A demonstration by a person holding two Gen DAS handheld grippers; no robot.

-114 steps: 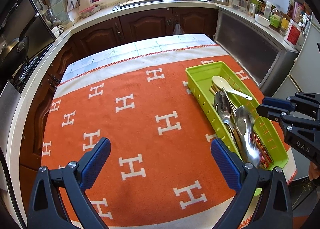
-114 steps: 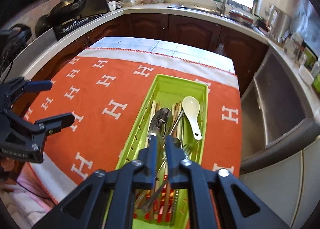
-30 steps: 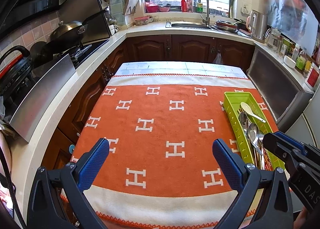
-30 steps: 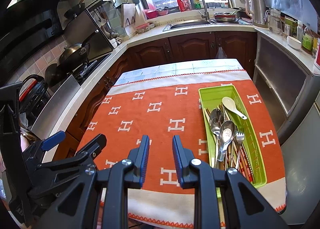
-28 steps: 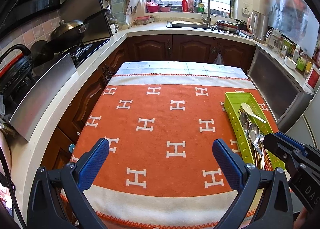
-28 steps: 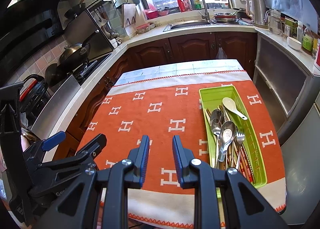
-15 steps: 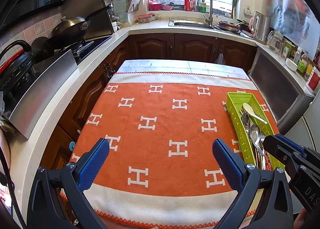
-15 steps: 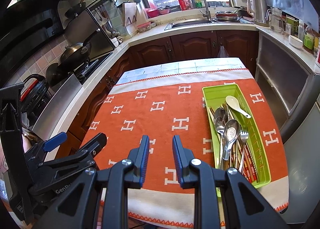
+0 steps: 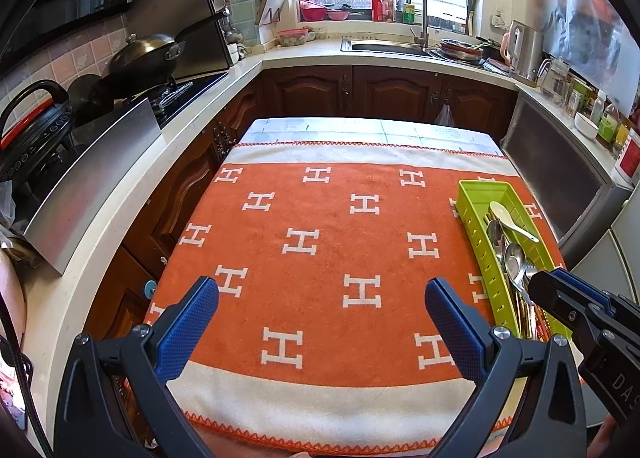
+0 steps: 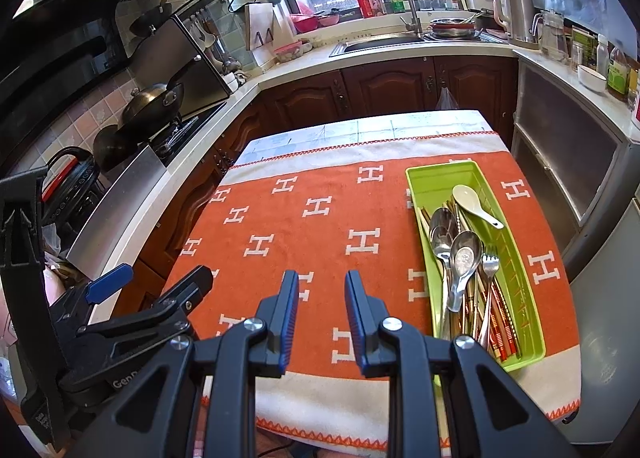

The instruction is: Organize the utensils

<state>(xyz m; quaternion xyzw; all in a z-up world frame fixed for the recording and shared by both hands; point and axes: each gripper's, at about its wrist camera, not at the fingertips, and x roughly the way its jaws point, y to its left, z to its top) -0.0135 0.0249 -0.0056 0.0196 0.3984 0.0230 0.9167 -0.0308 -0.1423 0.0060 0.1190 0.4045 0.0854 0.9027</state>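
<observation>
Right, I've got the slotted lime-green plastic tray (image 10: pixel 508 358) at the right edge of the fuzzy orange cloth (image 10: pixel 320 226), holding shiny steel spoons (image 10: pixel 460 254), a fork (image 10: pixel 490 262), a white ceramic spoon (image 10: pixel 474 198) and striped chopsticks (image 10: pixel 502 322). My left gripper (image 9: pixel 322 308) gapes wide, empty; my right gripper (image 10: pixel 322 292) is parted narrowly, gripping nothing.

A: What is the cloth (image 9: pixel 320 226) seen to be made of?

B: A matt, nappy orange weave is shown. The tray (image 10: pixel 532 322) is seen as glossy green plastic.

A: And the contents?

B: The spoons (image 10: pixel 460 254) are rendered in polished metal; one white spoon (image 10: pixel 474 198) looks glazed. The pads (image 9: pixel 192 322) are textured blue rubber.
</observation>
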